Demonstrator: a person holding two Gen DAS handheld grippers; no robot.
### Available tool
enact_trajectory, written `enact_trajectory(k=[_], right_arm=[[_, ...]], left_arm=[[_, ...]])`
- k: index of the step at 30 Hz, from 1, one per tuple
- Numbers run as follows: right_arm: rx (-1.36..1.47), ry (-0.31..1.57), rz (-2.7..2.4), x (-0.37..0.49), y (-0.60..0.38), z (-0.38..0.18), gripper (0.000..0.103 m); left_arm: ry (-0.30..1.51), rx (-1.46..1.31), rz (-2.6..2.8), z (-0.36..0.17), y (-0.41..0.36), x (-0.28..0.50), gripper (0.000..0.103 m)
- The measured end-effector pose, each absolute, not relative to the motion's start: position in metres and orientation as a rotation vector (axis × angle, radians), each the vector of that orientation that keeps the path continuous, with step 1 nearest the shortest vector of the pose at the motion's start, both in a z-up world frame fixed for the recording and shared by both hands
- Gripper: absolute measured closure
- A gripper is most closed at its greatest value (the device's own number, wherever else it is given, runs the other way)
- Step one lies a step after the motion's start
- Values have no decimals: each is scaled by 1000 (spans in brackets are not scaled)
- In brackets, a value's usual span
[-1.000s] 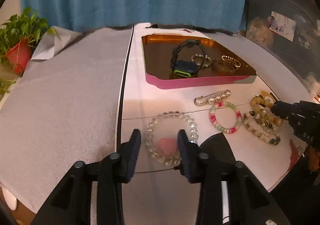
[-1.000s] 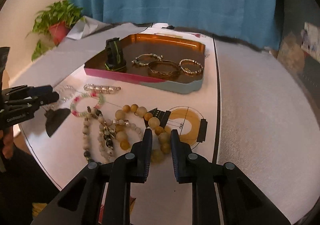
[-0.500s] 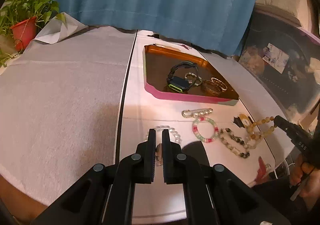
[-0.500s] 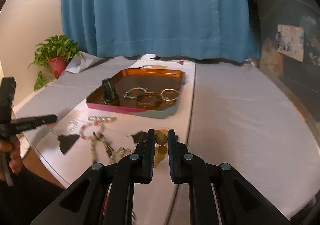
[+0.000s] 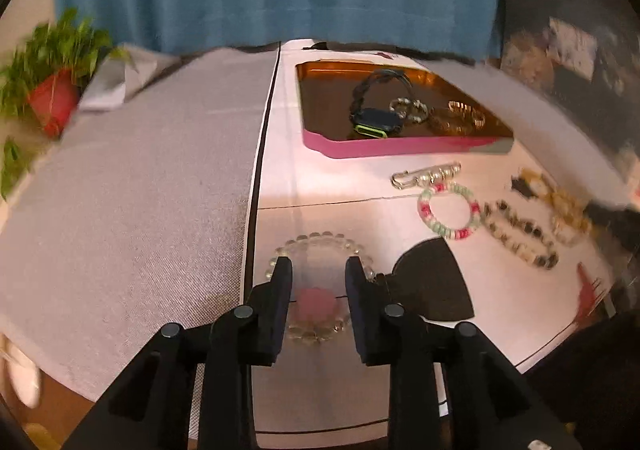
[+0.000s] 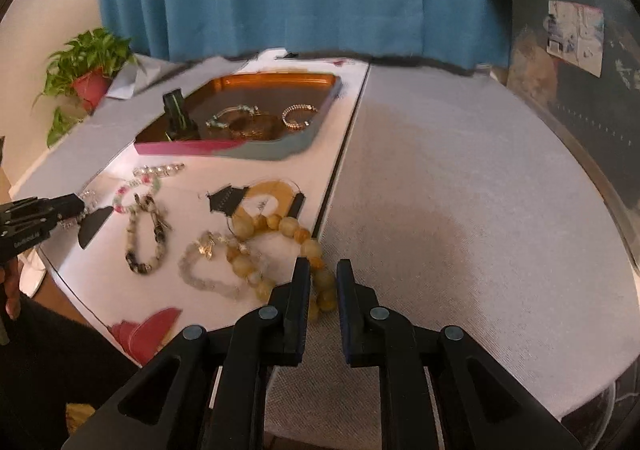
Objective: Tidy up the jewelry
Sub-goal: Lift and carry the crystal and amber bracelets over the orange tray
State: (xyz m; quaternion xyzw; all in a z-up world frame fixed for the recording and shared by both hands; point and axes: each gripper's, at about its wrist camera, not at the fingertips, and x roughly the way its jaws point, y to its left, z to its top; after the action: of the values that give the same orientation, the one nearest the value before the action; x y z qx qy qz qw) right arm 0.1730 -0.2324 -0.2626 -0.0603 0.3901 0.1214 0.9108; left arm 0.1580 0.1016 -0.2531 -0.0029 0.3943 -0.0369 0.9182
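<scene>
My left gripper [image 5: 318,270] hovers low over a clear bead bracelet [image 5: 320,238] with a pink centre. Its jaws are opening and straddle the ring without pressing it. My right gripper [image 6: 322,278] is also opening; the near end of a yellow bead bracelet [image 6: 280,224] lies loose between its fingers, by the edge of the grey cloth. A pink-rimmed tray [image 5: 400,149] at the back holds a dark watch [image 5: 376,122] and several bracelets. The same tray [image 6: 240,149] shows in the right wrist view, where the left gripper [image 6: 78,206] reaches in from the left.
Loose on the white mat lie a silver clasp chain [image 5: 428,176], a pink-green bead bracelet [image 5: 456,234], a dark-and-beige bead bracelet [image 6: 138,250] and a clear crystal bracelet [image 6: 204,278]. Grey cloth [image 6: 460,210] flanks the mat. A potted plant [image 6: 92,82] stands far left, before a blue curtain.
The left gripper, shut and higher half a second ago, has come down over the clear bracelet with its jaws apart. The right gripper's jaws have widened, and the yellow bracelet now stretches right towards the cloth.
</scene>
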Motion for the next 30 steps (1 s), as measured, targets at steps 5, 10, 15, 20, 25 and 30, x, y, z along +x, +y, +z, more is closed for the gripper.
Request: enact_trajectory(k=[5,10,15,20,25,30], right_arm=[[-168,801,234,175,-225,-265,84],[-195,791,215,175,-218,-263,91],[-152,742,249,169,-215,-248,91],[-121,674,255,160,-213,-217,91],[-94,610,249,155,-213,-184,91],[-82,567,249,154,-215,-159,91]], left_arm=[[819,49,-99,-253,95,158,89],[838,-90,-141,-251,109,161,103],[813,-213,-177,-239,118,157,103],[780,-264,-181,-219,118,146,103],[818,-220,-155,-215,123,153,103],[895,-157,-87,-239,128,158,63]])
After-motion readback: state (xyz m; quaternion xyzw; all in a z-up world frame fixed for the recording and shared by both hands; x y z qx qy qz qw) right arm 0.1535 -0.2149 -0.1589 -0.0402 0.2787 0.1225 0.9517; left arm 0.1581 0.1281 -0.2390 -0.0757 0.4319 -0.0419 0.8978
